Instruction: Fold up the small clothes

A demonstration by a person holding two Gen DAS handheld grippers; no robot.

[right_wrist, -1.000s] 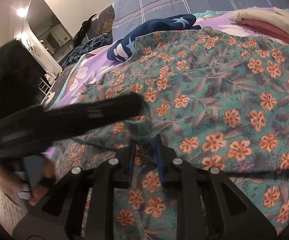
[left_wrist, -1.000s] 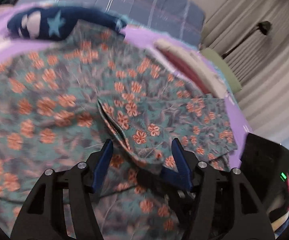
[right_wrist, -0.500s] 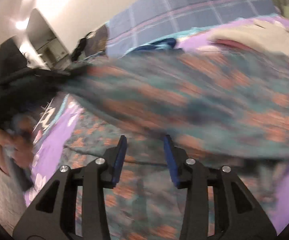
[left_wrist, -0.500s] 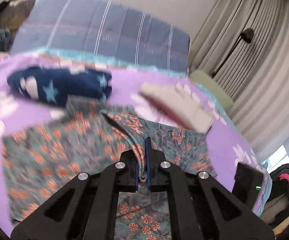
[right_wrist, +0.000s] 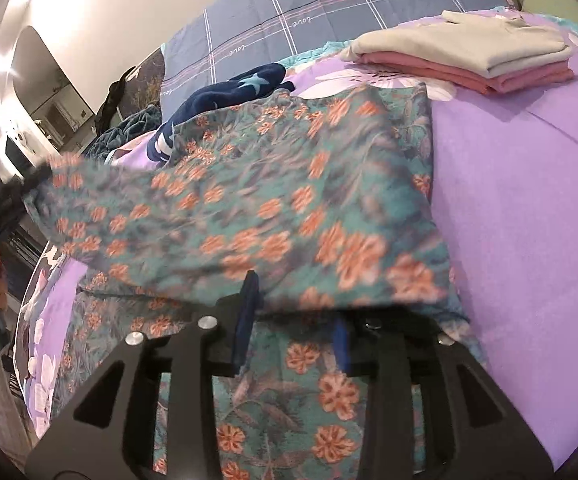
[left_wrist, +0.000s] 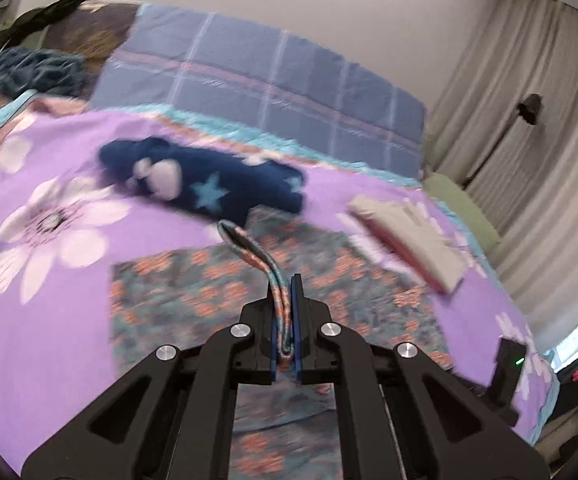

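**Fold under way, left side in charge**

Purple flowered bed (left_wrist: 45, 320) for a work surface, with a plaid pillow (left_wrist: 269, 92) along the head edge. Near that edge, a navy star-print garment (left_wrist: 217, 184) lying loose; toward the right edge, a folded stack (right_wrist: 469, 56) of cream over pink, done with by the look of it.

Between them, in the middle of the bed, the floral garment (left_wrist: 193, 292), part flat and part lifted.

Left tongs (left_wrist: 285, 300): closed hard on a doubled hem of the floral cloth, with a strip of it rising forward from the grip. Wide open above the cloth a second ago; clamped by half a second ago; now higher, with more bare sheet showing round the garment.

Right tongs (right_wrist: 295, 308): parted wide and holding nothing, with a lifted layer of the floral garment (right_wrist: 273, 184) draped just above and blurred. Pinched on the cloth a second ago, released since.

Judged from that: handover made, one layer being carried over the flat one below. Not yet laid down or smoothed. Likely risk: a skewed edge, with only one corner held.
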